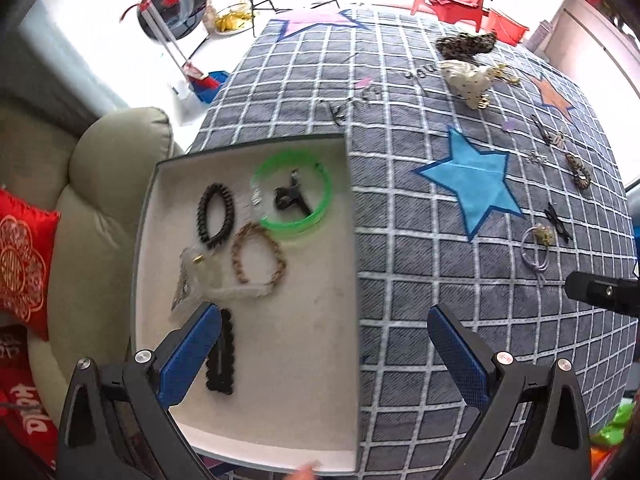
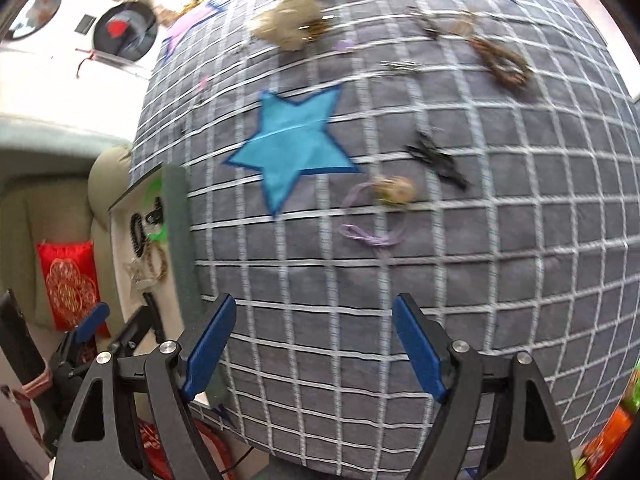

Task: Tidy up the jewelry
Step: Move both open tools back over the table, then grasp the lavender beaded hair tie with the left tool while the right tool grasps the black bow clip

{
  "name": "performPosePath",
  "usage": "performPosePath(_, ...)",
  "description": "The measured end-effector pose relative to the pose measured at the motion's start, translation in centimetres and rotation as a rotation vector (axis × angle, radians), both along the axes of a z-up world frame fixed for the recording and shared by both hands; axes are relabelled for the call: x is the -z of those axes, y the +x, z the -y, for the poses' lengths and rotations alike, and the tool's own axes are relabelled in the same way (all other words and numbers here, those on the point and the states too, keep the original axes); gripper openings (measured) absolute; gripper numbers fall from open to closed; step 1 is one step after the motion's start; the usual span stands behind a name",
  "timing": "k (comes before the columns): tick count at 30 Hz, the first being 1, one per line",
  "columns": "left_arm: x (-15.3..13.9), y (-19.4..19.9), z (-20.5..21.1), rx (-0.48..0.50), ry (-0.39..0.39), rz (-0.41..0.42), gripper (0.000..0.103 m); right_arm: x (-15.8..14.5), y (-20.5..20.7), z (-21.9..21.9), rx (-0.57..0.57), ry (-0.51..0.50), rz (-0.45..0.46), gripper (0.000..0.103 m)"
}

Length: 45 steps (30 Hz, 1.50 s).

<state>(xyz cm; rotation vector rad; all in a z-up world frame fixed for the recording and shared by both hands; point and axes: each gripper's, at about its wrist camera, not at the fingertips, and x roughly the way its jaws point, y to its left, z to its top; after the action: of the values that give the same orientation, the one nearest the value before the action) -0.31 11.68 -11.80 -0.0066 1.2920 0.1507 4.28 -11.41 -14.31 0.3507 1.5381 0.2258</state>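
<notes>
A white-lined tray (image 1: 280, 360) sits at the left end of the grey checked cloth (image 1: 400, 280). In it lie a green bangle (image 1: 320, 216), a black claw clip (image 1: 288, 196), a black spiral hair tie (image 1: 204, 216), a brown braided tie (image 1: 276, 252), a clear bag (image 1: 192, 280) and a black scalloped clip (image 1: 220, 360). My left gripper (image 1: 322, 316) hangs open and empty above the tray's right wall. My right gripper (image 2: 316, 304) is open over bare cloth, holding nothing. Beyond it lie a purple hair tie with a charm (image 2: 376, 212) and a black bow clip (image 2: 438, 158).
More pieces lie farther out on the cloth: a leopard tie (image 2: 502, 62), a cream scrunchie (image 1: 468, 78) and a leopard scrunchie (image 1: 464, 44). A blue star patch (image 1: 472, 188) marks mid-cloth. A beige sofa arm (image 1: 104, 184) and a red cushion (image 1: 20, 256) stand left of the tray.
</notes>
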Motion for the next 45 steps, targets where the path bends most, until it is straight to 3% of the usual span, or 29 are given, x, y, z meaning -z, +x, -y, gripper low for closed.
performPosePath(14,1.7,3.8,7.6,0.155,-0.089,-0.049,0.103,1.5,1.5,6.7,0.065,-0.135,-0.012,0.084)
performPosePath(22,4.3,5.4,11.2,0.19,-0.152,-0.09,0.098,2.6,4.9,7.0,-0.036,-0.202,0.046,0.083)
performPosePath(25,5.2,5.9,11.7,0.188,-0.166,-0.111,0.082,3.5,5.8,6.3,-0.114,-0.216,0.056,0.073)
performPosePath(27,5.5,6.1,11.9,0.191,-0.164,-0.109,0.082,4.1,6.2,5.7,-0.159,-0.219,0.061,0.062)
performPosePath(30,5.8,6.2,12.3,0.205,-0.164,-0.103,0.082,4.7,6.5,4.9,-0.209,-0.212,0.074,0.053)
performPosePath(37,6.5,6.5,13.4,0.236,-0.167,-0.11,0.082,5.1,7.0,2.2,-0.323,-0.262,0.145,0.046)
performPosePath(44,7.3,7.0,14.9,0.274,-0.16,-0.118,0.082,5.3,6.9,0.4,-0.378,-0.326,0.193,0.01)
performPosePath(45,7.4,7.0,15.1,0.279,-0.158,-0.119,0.082,5.3,6.8,0.5,-0.374,-0.326,0.195,0.009)
